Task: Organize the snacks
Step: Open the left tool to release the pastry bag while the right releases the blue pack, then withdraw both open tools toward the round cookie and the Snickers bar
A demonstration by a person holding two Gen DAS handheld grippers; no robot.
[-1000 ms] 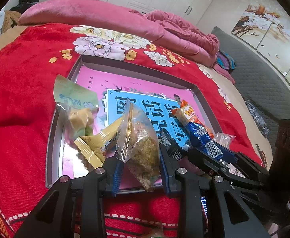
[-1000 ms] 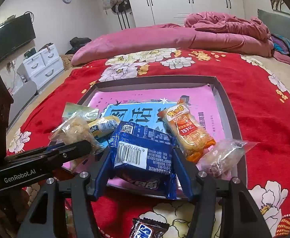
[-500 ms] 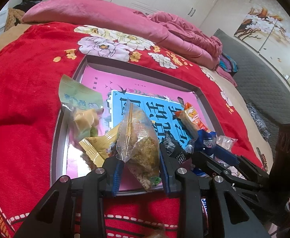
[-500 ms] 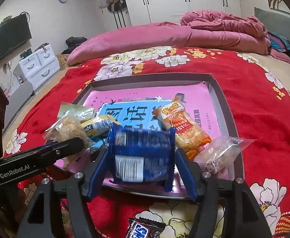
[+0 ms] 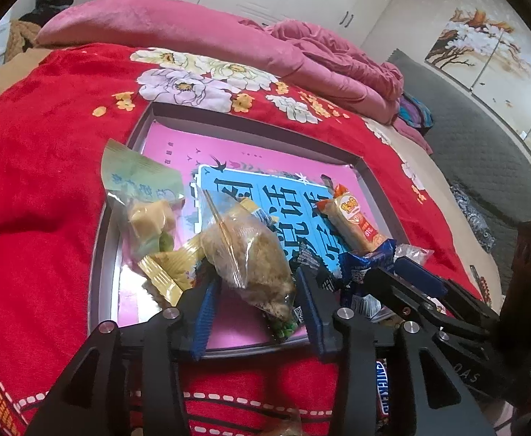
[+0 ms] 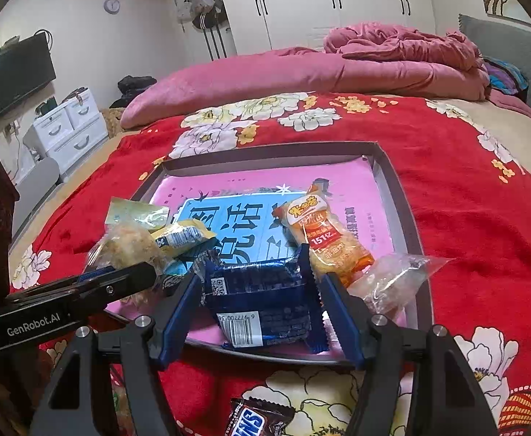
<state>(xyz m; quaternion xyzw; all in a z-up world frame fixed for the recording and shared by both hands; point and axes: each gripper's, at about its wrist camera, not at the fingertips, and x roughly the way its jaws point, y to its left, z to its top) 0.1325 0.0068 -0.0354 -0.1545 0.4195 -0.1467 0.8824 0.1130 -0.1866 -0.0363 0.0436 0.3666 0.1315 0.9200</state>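
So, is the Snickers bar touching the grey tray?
Apart. In the right wrist view the Snickers bar lies on the red blanket, and bare blanket shows between it and the grey tray.

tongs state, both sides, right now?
Left tongs: just opening, clear snack bag loose between them.
Right tongs: open, blue biscuit pack released in tray.

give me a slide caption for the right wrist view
Right gripper open around a dark blue snack packet lying in the tray among other snacks.
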